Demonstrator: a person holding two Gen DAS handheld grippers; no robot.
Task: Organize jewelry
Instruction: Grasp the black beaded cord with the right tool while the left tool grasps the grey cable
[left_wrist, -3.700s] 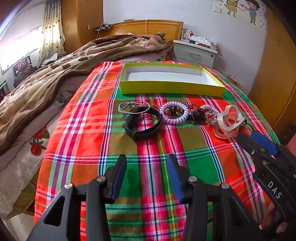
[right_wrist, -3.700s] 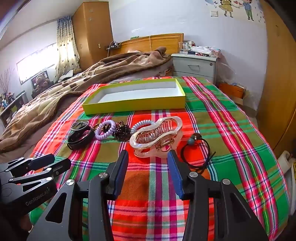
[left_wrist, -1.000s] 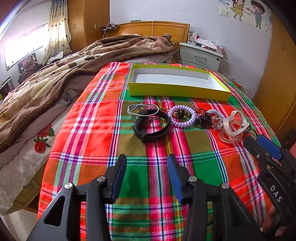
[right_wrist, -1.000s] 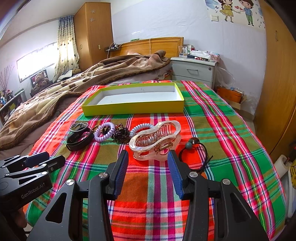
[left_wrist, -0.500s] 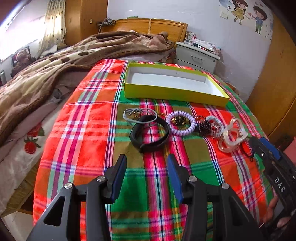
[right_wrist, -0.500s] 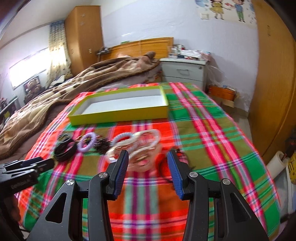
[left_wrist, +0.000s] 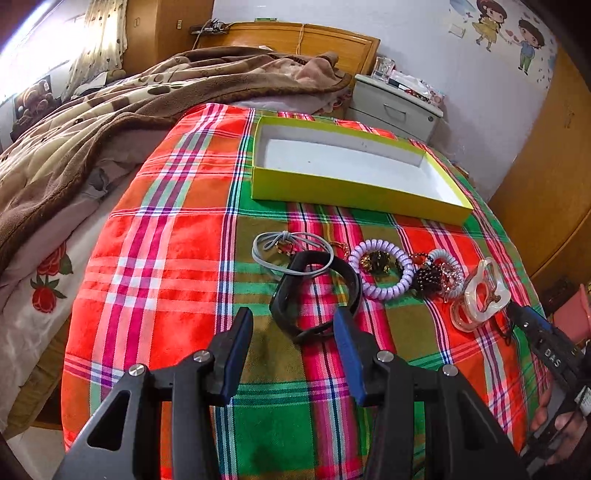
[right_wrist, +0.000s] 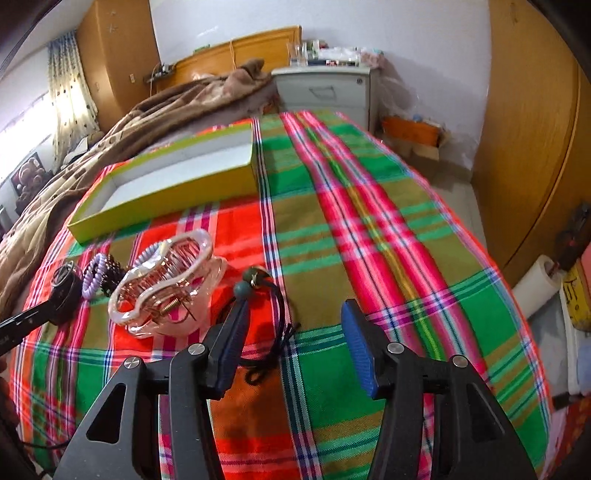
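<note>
A row of jewelry lies on the plaid cloth in front of an empty yellow box (left_wrist: 354, 192) (right_wrist: 166, 192). From the left: a grey hair tie (left_wrist: 273, 247), a black bracelet (left_wrist: 291, 306), a purple spiral tie (left_wrist: 384, 288), dark beads (left_wrist: 430, 277), a clear claw clip (left_wrist: 480, 299) (right_wrist: 166, 284), and a black cord tie with green beads (right_wrist: 258, 284). My left gripper (left_wrist: 293, 325) is open just short of the black bracelet. My right gripper (right_wrist: 293, 314) is opening wide, with the black cord by its left finger and no pad pressing on it.
A brown blanket (left_wrist: 110, 110) covers the bed on the left. A grey nightstand (right_wrist: 325, 92) stands behind the cloth, and wooden wardrobe doors (right_wrist: 528, 147) line the right. A paper roll (right_wrist: 535, 280) lies on the floor at the right.
Both grippers came forward and lower toward the row. The right one swung to the right of the claw clip and its jaws spread wider. The left one now reaches the black bracelet.
</note>
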